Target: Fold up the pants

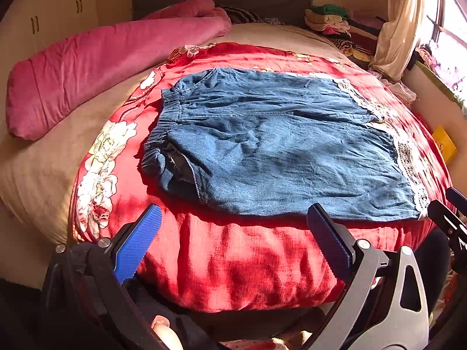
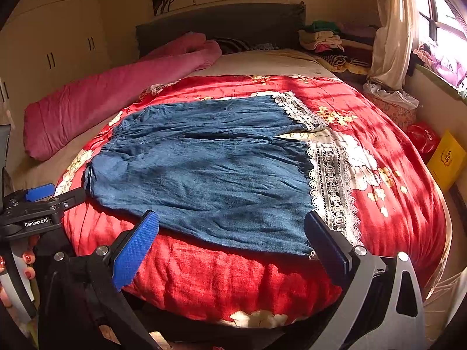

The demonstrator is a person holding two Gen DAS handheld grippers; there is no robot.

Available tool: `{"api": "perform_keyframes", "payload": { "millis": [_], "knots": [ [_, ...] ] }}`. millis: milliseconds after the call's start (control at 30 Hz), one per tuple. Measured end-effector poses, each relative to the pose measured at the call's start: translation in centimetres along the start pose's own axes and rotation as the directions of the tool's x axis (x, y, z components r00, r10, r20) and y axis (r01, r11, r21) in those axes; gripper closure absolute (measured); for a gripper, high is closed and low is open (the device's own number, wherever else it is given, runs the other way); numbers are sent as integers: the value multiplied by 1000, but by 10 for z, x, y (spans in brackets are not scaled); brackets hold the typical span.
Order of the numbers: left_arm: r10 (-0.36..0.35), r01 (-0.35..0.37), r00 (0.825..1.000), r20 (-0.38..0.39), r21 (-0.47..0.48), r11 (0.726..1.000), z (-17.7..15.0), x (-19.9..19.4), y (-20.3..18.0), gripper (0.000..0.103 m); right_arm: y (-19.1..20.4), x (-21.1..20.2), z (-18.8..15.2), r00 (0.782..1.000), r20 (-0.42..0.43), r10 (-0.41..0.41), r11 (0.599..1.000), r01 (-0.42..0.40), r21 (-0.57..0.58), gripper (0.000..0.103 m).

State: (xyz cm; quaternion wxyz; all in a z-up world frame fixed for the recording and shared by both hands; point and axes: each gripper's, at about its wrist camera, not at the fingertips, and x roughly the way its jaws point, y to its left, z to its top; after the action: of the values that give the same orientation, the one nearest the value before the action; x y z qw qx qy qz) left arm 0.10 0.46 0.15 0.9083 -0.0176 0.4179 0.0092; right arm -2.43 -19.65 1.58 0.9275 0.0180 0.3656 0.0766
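No fold is yet being shown in the blue denim pants with white lace hems [image 1: 271,143], which are lying spread flat on the red floral quilt [image 1: 233,259], while the left gripper [image 1: 233,233] and right gripper [image 2: 232,242] are being held wide apart and empty just short of the pants' near edge.

Blue denim pants [image 1: 262,145], white lace hems; red floral quilt [image 1: 239,262]; pink blanket [image 1: 102,67].

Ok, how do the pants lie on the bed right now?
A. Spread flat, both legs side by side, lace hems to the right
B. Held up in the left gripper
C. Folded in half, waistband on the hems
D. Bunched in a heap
A: the pants lie flat on the red quilt, legs side by side, lace hems at the right; both grippers are open and empty.
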Motion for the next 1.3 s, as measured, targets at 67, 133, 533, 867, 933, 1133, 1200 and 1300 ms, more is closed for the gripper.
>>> {"api": "perform_keyframes", "payload": {
  "millis": [67, 133, 533, 867, 933, 1133, 1200, 1300],
  "knots": [
    [-1, 1, 1000, 1, -2, 1000, 0, 0, 0, 9, 1, 0, 0, 1000, -1, 1, 1000, -1, -1, 4],
    [1, -1, 1000, 0, -2, 1000, 0, 0, 0, 9, 1, 1, 0, 1000, -2, 0, 1000, 0, -3, 4],
    [3, -3, 1000, 3, 0, 1000, 0, 0, 0, 9, 5, 4, 3, 1000, -5, 3, 1000, -3, -13, 4],
    [10, -10, 1000, -9, -6, 1000, 2, 7, 1, 9, 8, 10, 10, 1000, -12, 18, 1000, -18, -24, 4],
    [11, -11, 1000, -11, -9, 1000, 2, 9, 3, 9, 9, 13, 13, 1000, -15, 23, 999, -23, -28, 4],
    [18, -18, 1000, -22, -18, 1000, 6, 15, 9, 9, 10, 25, 24, 998, -32, 47, 999, -48, -25, 4],
    [18, -18, 999, -26, -21, 1000, 9, 18, 11, 9, 11, 30, 30, 998, -40, 51, 998, -53, -28, 4],
    [20, -21, 999, -25, -27, 999, 17, 22, 15, 9, 15, 37, 40, 997, -45, 68, 997, -70, -38, 4]
  ]
}}
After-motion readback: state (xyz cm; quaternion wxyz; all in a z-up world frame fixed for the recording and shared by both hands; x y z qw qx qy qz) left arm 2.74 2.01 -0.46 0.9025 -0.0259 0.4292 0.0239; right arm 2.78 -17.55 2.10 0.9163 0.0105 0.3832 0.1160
